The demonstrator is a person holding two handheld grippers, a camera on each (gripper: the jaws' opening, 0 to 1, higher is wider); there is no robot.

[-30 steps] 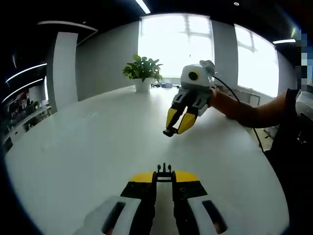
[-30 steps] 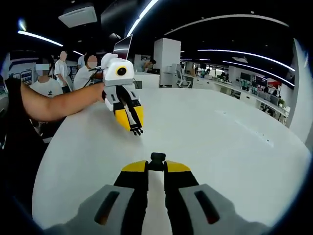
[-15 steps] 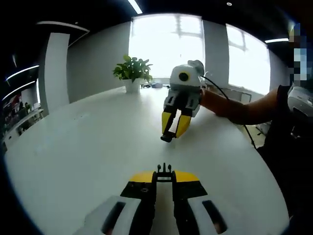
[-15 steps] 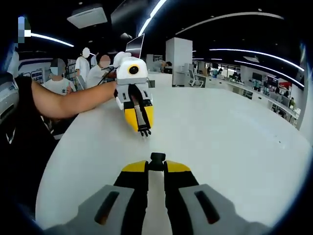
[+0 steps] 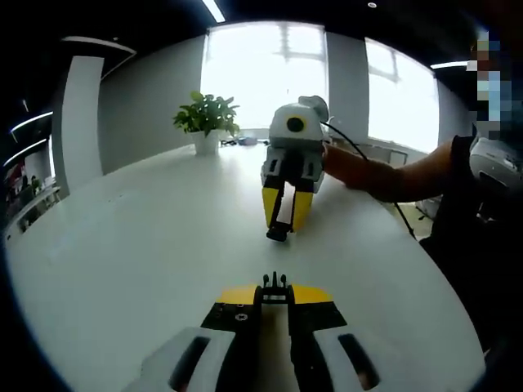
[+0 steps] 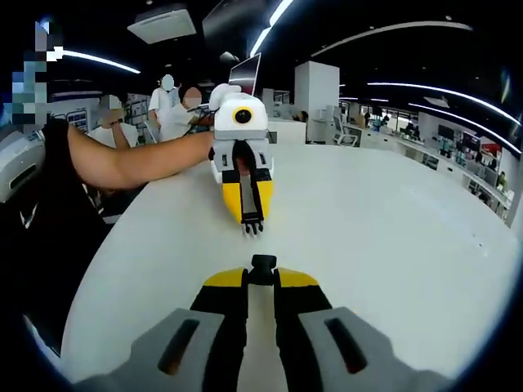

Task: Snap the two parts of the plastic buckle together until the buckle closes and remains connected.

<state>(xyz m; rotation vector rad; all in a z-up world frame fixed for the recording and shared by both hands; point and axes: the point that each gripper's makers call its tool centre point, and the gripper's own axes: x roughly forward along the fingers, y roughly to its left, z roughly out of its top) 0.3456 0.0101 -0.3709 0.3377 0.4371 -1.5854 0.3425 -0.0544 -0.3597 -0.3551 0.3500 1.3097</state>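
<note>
Left yellow-and-black two-jaw gripper (image 5: 274,287) closed on the small black pronged plastic buckle half (image 5: 274,282), right yellow-and-black gripper (image 6: 262,268) likewise clamped on the small black socket half of the buckle (image 6: 262,263), both raised above the round white table (image 5: 147,237) and facing each other tip to tip but apart. Probably light, stiff and slick parts with springy prongs that could bend or slip if squeezed askew; best gripped by the flat rear body, prongs and socket mouth left free

Two tools: left (image 5: 274,287), right (image 6: 261,268); two buckle halves (image 5: 275,282) (image 6: 262,263); one potted plant (image 5: 206,118); one table (image 5: 139,237).
</note>
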